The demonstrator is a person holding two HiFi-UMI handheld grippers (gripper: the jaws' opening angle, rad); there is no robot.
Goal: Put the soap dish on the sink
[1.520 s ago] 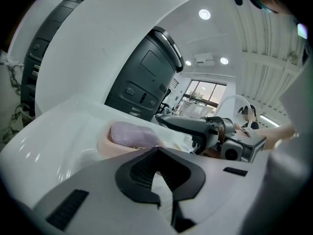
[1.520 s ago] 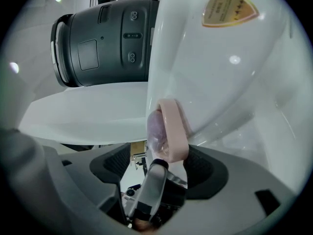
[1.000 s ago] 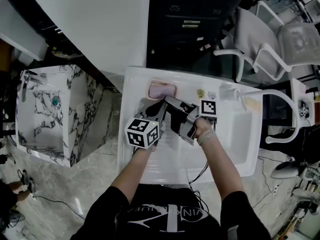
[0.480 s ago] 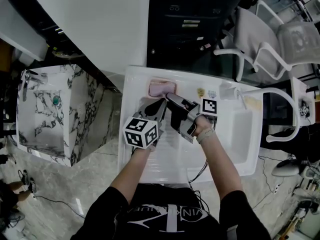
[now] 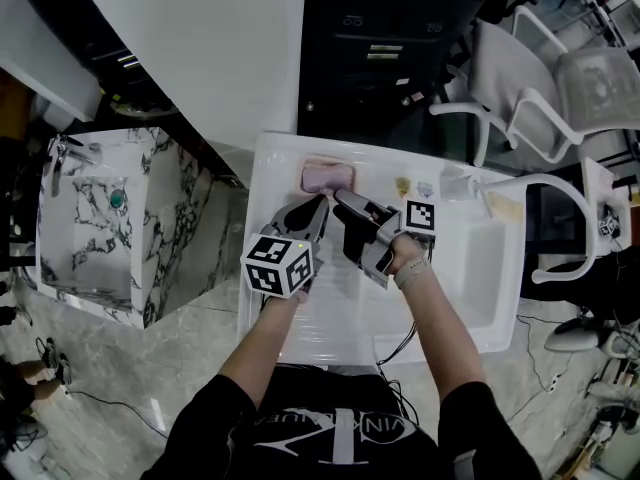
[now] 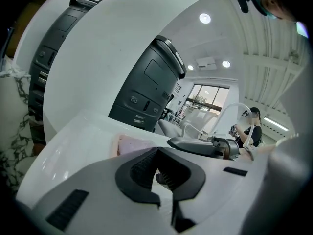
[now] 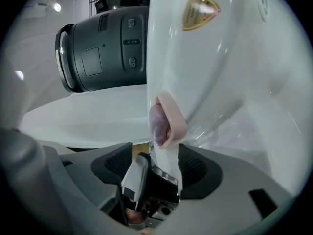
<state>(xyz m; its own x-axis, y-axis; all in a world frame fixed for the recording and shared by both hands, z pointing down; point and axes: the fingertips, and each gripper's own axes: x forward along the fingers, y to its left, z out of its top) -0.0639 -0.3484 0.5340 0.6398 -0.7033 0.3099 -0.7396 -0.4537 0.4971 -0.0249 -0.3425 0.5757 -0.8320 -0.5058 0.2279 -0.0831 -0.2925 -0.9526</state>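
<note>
From the head view, the soap dish (image 5: 328, 177) sits on the sink's (image 5: 268, 173) back rim, with both grippers just short of it. Only the gripper views show jaws: the left gripper (image 6: 157, 173) and right gripper (image 7: 156, 170) are both spread and empty. The right gripper view also shows soap (image 7: 156, 124) in the dish.

On your left stands a marble-veined cabinet (image 5: 150, 218) on a pale, glossy floor (image 5: 190, 358). Ahead of you, a dark cabinet (image 5: 385, 48) sits beside a white panel (image 5: 210, 48), and white chairs (image 5: 560, 88) crowd your right. Round ceiling lights (image 6: 205, 18) and a bright window (image 6: 211, 94) glow beyond.
</note>
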